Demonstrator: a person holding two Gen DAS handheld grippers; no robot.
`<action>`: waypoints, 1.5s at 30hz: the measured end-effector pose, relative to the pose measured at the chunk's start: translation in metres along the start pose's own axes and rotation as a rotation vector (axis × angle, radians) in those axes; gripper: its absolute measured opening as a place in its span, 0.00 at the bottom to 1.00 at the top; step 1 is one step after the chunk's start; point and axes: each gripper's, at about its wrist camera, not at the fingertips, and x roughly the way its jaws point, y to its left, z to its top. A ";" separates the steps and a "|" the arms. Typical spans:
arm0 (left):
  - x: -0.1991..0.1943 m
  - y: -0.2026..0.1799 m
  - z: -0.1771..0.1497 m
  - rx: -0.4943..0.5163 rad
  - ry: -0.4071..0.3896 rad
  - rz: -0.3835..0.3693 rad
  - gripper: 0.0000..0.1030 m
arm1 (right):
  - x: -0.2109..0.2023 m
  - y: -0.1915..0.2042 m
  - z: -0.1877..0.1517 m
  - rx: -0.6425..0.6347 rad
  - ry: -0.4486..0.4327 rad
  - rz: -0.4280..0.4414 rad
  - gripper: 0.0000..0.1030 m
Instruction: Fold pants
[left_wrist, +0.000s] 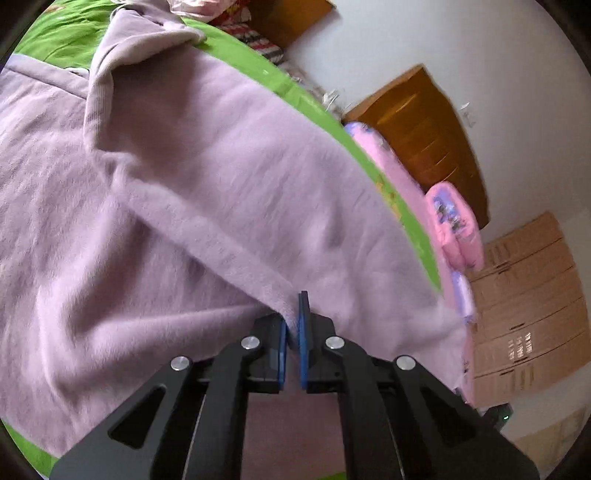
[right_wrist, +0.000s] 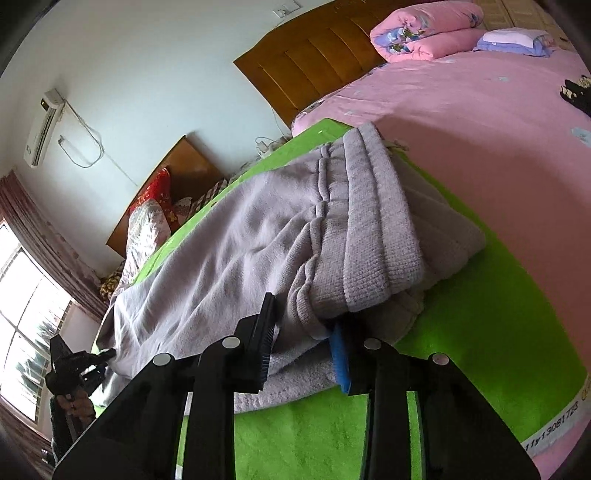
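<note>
Lilac fleece pants (left_wrist: 221, 166) lie spread on a green mat (left_wrist: 258, 55). In the left wrist view my left gripper (left_wrist: 293, 325) is shut on a raised fold of the fabric, and its blue pads (left_wrist: 303, 332) pinch the cloth between them. The right wrist view shows the ribbed waistband (right_wrist: 369, 229) of the pants (right_wrist: 240, 240), folded over on itself. My right gripper (right_wrist: 303, 332) is shut on the near corner of that waistband, with bunched cloth filling the gap between the fingers. Far left in this view, the left gripper (right_wrist: 105, 354) sits at the other end of the pants, held by a hand.
The green mat (right_wrist: 498, 332) lies on a pink bed (right_wrist: 461, 110) with a folded pink quilt (right_wrist: 417, 29) and a wooden headboard (right_wrist: 314, 62). Cardboard boxes (left_wrist: 528, 302) stand by the wall. A window (right_wrist: 22, 314) and an air conditioner (right_wrist: 44, 125) are on the left.
</note>
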 end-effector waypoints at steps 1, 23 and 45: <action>-0.007 -0.008 0.002 0.035 -0.025 0.001 0.04 | -0.001 0.003 0.004 -0.015 0.006 -0.005 0.28; -0.039 -0.050 -0.080 0.418 -0.127 0.145 0.05 | -0.027 -0.027 0.026 -0.063 -0.044 0.079 0.21; -0.046 -0.023 -0.085 0.342 -0.175 0.173 0.70 | -0.062 -0.024 0.003 0.019 -0.146 -0.096 0.61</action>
